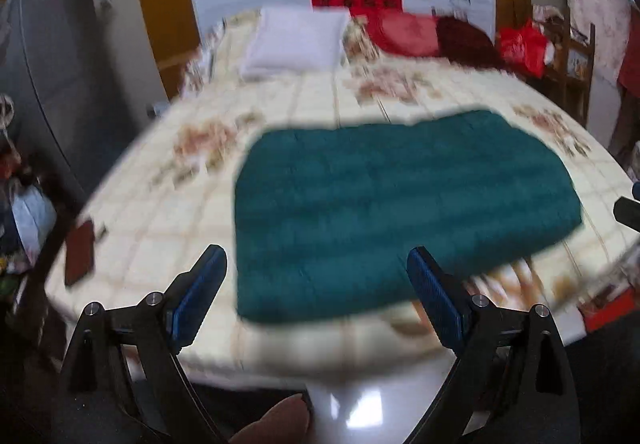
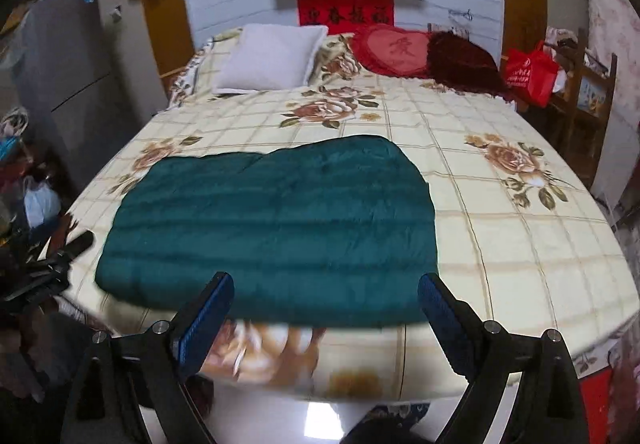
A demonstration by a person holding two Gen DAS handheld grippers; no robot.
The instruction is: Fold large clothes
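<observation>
A dark teal quilted garment (image 1: 400, 212) lies folded flat in a rough rectangle on the bed; it also shows in the right wrist view (image 2: 276, 228). My left gripper (image 1: 316, 264) is open and empty, held above the bed's near edge, just short of the garment's near edge. My right gripper (image 2: 326, 292) is open and empty, also above the near edge of the garment. The left wrist view is motion-blurred. A dark part of the other gripper shows at the left edge of the right wrist view (image 2: 60, 252).
The bed has a cream floral checked sheet (image 2: 500, 244). A white pillow (image 2: 272, 58), a red heart cushion (image 2: 394, 48) and a dark red cushion (image 2: 464, 64) lie at its head. A dark flat object (image 1: 80, 252) lies at the bed's left edge. Clutter stands on the left floor.
</observation>
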